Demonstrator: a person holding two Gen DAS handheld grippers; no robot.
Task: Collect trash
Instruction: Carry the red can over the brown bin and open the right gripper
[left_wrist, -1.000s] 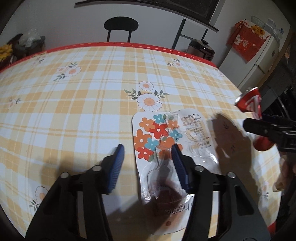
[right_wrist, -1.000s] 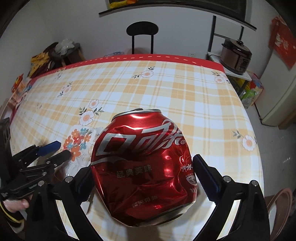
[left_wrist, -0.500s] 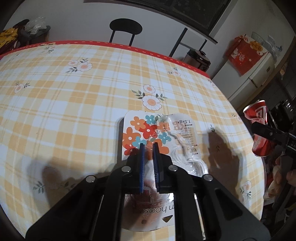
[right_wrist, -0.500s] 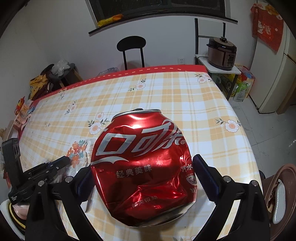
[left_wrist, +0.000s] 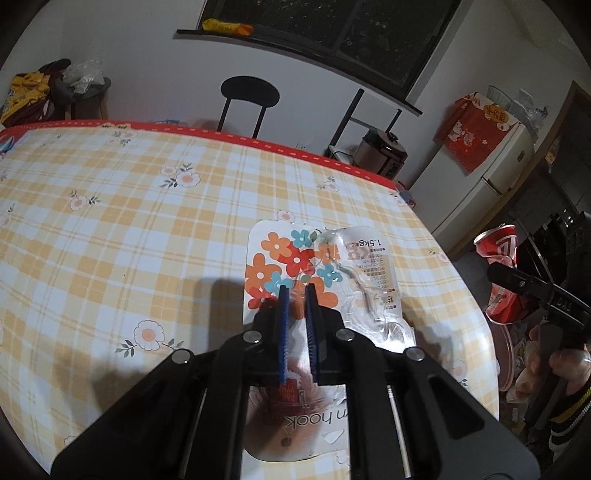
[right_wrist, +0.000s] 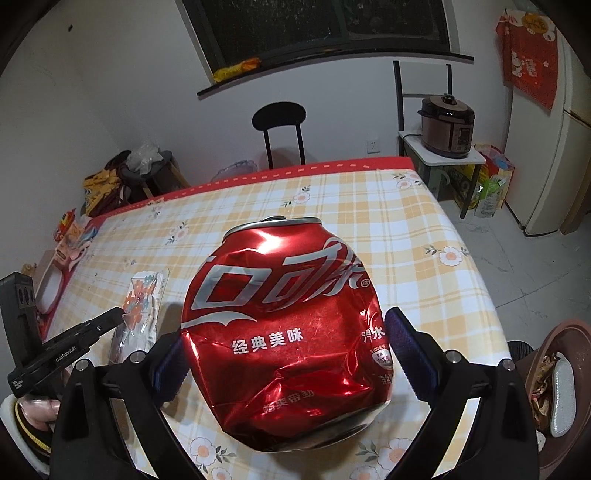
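My left gripper (left_wrist: 297, 288) is shut on a flat hook package (left_wrist: 332, 266), white card printed with orange, red and blue flowers under a clear blister. It hangs a little above the checked tablecloth (left_wrist: 110, 229). My right gripper (right_wrist: 286, 350) is shut on a dented red cola can (right_wrist: 280, 310), held upright over the table's near right part. In the left wrist view the can (left_wrist: 498, 251) and the right gripper (left_wrist: 524, 286) show beyond the table's right edge. The right wrist view shows the left gripper (right_wrist: 110, 321) and the package (right_wrist: 142, 295) at lower left.
A brown bin (right_wrist: 532, 369) with scraps in it stands on the floor at the near right. A black chair (right_wrist: 279, 118) is behind the table's far edge. A rice cooker (right_wrist: 447, 125) sits on a side shelf. A pink and white item (right_wrist: 62, 254) lies at the table's left edge.
The left jaws closed on the flowered package and lifted it off the cloth. Both grippers rose and drew back from the table. The can stayed in the right gripper.
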